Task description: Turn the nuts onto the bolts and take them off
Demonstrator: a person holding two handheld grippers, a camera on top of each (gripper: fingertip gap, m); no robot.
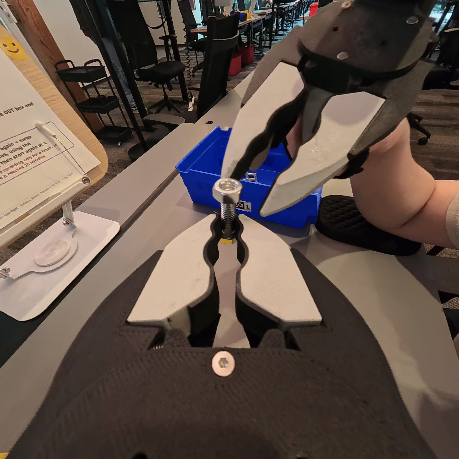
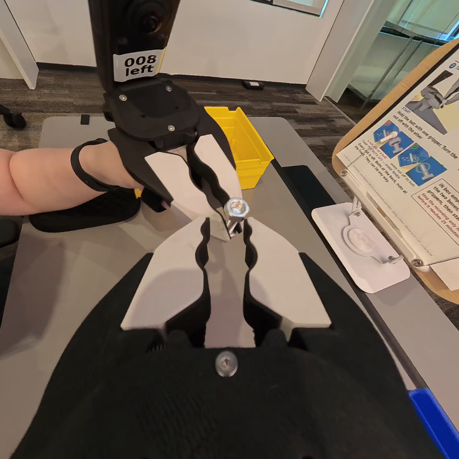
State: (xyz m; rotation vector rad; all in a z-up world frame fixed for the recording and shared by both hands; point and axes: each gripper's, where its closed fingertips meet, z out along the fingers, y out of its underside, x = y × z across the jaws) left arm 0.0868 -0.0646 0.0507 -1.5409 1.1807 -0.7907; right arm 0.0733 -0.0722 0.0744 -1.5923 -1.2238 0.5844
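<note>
Looking along our left claw (image 1: 227, 224), we see it clamped on the silver threaded steel bolt (image 1: 226, 215), with the shiny hexagonal steel nut (image 1: 227, 190) on the bolt's tip, before the blue plastic bin (image 1: 250, 198). In the right wrist view, our right claw (image 2: 227, 222) stands apart around this nut (image 2: 236, 208), above the grey worktop (image 2: 293, 198).

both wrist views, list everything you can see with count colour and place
bolt: one, silver with yellow at the head, upright in the left claw
nut: one, silver, at the bolt's top end
blue bin: one, on the table behind the bolt, small silver parts inside
yellow bin: one, on the table behind the left claw
table: one, grey
instruction board: one, wood-backed printed sheet on a white stand at the table edge
black pads: two, one under each forearm
office chairs: several, black, background
left claw: shut on the bolt
right claw: open, around the nut, apparently not clamping it
forearms: two, black wristband on the left
</note>
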